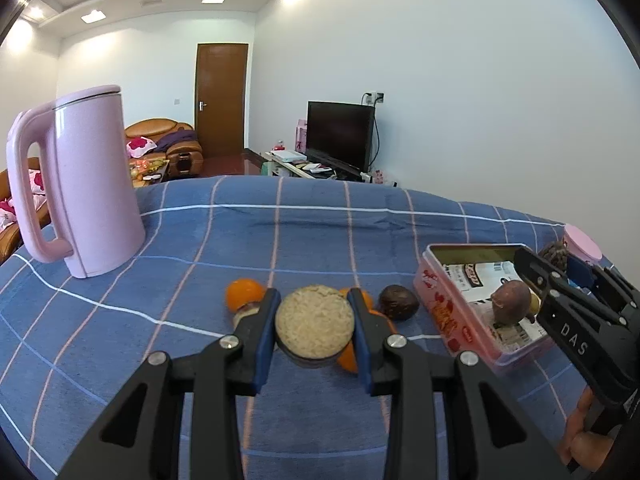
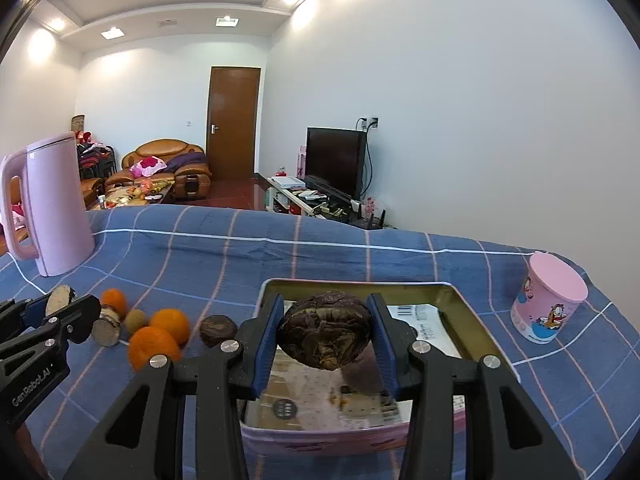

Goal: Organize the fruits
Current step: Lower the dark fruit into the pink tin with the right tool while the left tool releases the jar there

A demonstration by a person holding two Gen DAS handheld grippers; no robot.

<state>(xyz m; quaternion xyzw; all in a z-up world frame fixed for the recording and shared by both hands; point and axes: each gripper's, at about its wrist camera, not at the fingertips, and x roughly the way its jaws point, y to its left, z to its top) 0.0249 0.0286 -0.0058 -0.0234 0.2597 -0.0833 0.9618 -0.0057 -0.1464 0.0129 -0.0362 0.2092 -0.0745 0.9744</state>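
1. The left gripper (image 1: 315, 328) sits at lower centre of the left wrist view, its blue pads clamped on a round halved fruit (image 1: 314, 322) whose pale, grainy cut face turns toward the camera, held above the blue checked cloth (image 1: 200, 240).
2. The right gripper (image 2: 326, 330) fills the lower centre of the right wrist view and is clenched on a dark, wrinkled brown fruit (image 2: 325, 330), held above the open pink tin (image 2: 452, 300).
3. That tin stands at centre right of the right wrist view, lined with printed paper; in the left wrist view it lies at right, with a brownish fruit (image 1: 512, 302) inside.
4. Loose fruit lies on the cloth at lower left of the right wrist view: two oranges (image 2: 160, 338) just beside each other, a smaller orange (image 2: 114, 300) behind, a small greenish-brown fruit (image 2: 134, 320), a cut piece (image 2: 106, 330) and a dark round fruit (image 2: 218, 330) near the tin.
5. A pink kettle (image 1: 94, 184) stands upright at left of the left wrist view.
6. A pink lidded cup (image 2: 550, 298) with cartoon print stands at right of the right wrist view, apart from the tin.
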